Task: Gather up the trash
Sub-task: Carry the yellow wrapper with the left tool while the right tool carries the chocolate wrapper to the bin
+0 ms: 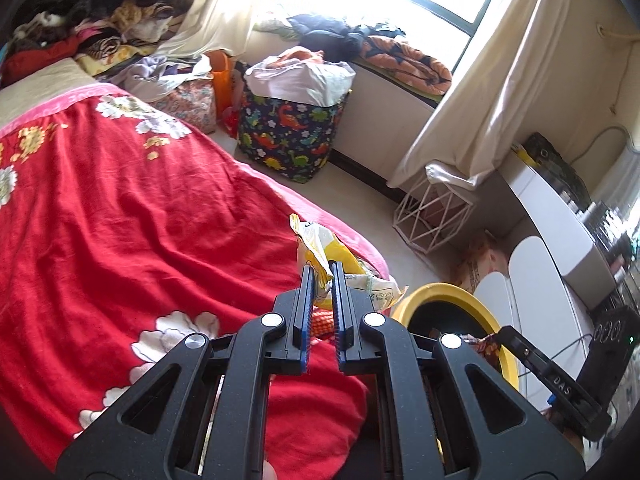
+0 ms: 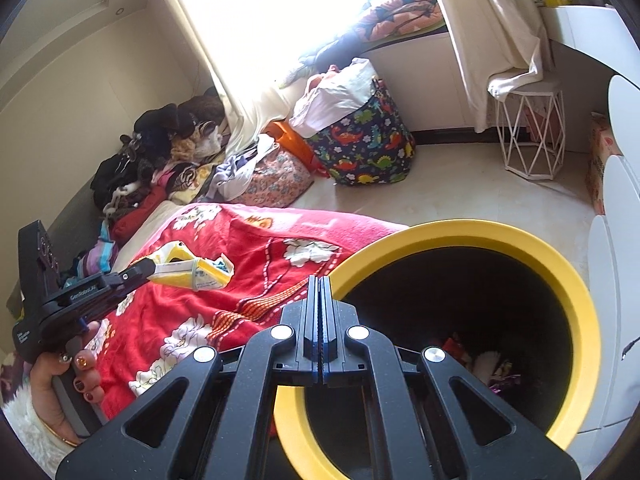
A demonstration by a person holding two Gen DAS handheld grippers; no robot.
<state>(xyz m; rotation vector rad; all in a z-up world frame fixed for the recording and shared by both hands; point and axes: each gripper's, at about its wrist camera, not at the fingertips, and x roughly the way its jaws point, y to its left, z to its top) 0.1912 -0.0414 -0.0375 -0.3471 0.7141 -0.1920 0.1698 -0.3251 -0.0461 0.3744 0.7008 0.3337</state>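
Red floral blanket (image 1: 132,216) covers the bed; above it the left claw (image 1: 320,270) is clamped on a yellow snack wrapper (image 1: 316,246). Right claw (image 2: 319,284) is pressed together, empty, at the yellow-rimmed bin (image 2: 576,292).

Red floral blanket (image 1: 132,220), yellow-rimmed bin (image 2: 576,280)

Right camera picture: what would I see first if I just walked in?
The big black bin with the yellow rim, right in front of the shut right gripper. Then the red flowery blanket on the bed to its left, where the left gripper holds a yellow wrapper.
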